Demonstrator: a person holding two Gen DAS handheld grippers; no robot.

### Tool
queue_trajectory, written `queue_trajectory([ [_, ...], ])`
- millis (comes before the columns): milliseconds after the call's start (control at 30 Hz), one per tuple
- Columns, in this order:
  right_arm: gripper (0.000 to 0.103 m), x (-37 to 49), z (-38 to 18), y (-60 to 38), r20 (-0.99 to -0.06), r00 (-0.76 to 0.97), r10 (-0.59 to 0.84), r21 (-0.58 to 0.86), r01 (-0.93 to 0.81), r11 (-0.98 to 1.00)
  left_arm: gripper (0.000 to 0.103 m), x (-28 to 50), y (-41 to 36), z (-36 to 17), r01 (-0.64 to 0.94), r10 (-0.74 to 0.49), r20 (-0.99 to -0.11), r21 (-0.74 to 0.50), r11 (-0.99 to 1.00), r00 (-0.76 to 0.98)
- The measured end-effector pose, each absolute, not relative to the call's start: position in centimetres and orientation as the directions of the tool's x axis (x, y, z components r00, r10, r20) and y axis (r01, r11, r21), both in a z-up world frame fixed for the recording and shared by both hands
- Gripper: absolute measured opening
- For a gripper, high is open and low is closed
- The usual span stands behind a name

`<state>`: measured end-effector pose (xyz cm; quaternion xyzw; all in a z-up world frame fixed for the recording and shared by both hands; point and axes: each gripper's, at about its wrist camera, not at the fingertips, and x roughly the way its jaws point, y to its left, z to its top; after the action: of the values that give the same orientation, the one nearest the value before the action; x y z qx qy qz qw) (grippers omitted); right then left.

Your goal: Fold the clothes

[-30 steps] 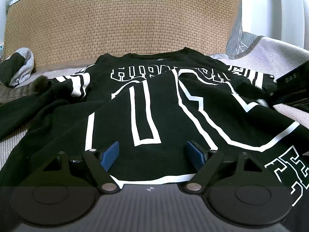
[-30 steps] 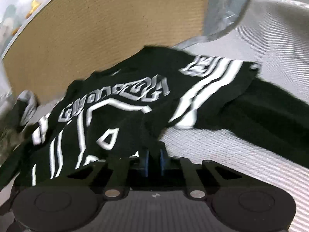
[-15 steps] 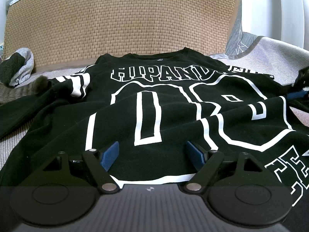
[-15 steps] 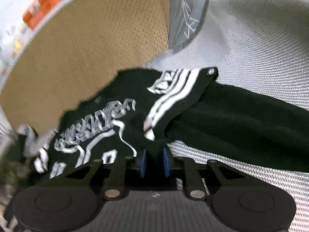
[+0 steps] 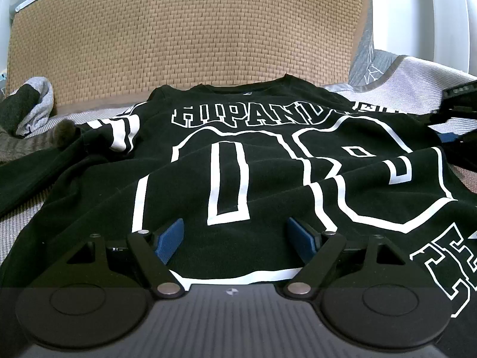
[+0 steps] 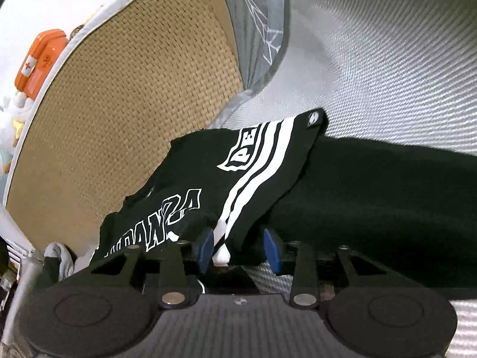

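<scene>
Right gripper (image 6: pixel 238 249): at the bottom centre of the right wrist view, its blue fingers (image 6: pixel 205 246) have just been opening. A bunched fold of striped sleeve sits between them, and the pads no longer seem to press on it.
Left gripper (image 5: pixel 235 240): low in the left wrist view, fingers spread wide over the hem, nothing clamped between them.
Step in hand: judged from the frames, a smoothing-out pass ends here, with the right side of the garment let go and no fold yet made.
Sweatshirt (image 5: pixel 268 161): black with white lettering and large numerals, it lies face up across the centre of the left wrist view on a grey woven bed cover (image 6: pixel 387 59), still creased across the numbers.
Striped sleeve (image 6: pixel 262 161): mid-frame in the right wrist view, doubled over the long black sleeve that runs off to the right edge.
Next move: probably draw the right gripper clear of the cloth, then take a sleeve or side edge and carry it inward; the thick fabric likely needs a deep, firm bite.
In the way: a dark and grey garment (image 5: pixel 26 113) heaped at mid-left, touching the far sleeve, could get caught in a fold.
Beyond: a tan woven headboard (image 5: pixel 184 35) fills the upper frame; an orange case (image 6: pixel 40 59) sits at upper left.
</scene>
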<state>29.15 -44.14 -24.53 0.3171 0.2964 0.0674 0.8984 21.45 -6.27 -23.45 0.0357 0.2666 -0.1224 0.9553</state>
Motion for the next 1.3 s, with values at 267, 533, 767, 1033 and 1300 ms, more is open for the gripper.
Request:
queue_trajectory([
  [267,0.003,31.1,-24.7,-43.9,-0.528,0.826,0.199,0.485,0.101,0.869,0.08,21.6,-6.4,-23.5,0.252,-0.211,-0.517,0.008,0.968,0.829],
  [533,0.002,32.5,-23.0,-46.2,-0.512,0.85,0.126,0.442,0.134,0.887,0.08,21.5,-6.3,-23.7,0.251,-0.211,-0.513,0.009,0.968,0.832],
  [767,0.027,32.0,-22.9,-47.7,-0.512,0.834,0.203,0.529,0.12,0.84,0.08,21.5,-6.3,-23.7,0.255,-0.216,-0.513,0.006,0.967,0.831],
  [1033,0.043,24.4,-21.1,-48.8,-0.512,0.837,0.196,0.439,0.059,0.896,0.08,21.3,-6.3,-23.7,0.254,-0.217,-0.512,0.002,0.967,0.831],
  [1300,0.045,18.7,-21.7,-47.5,-0.605,0.762,0.229,0.391,0.034,0.92,0.081,21.6,-6.6,-23.6,0.25,-0.203,-0.528,0.019,0.968,0.825],
])
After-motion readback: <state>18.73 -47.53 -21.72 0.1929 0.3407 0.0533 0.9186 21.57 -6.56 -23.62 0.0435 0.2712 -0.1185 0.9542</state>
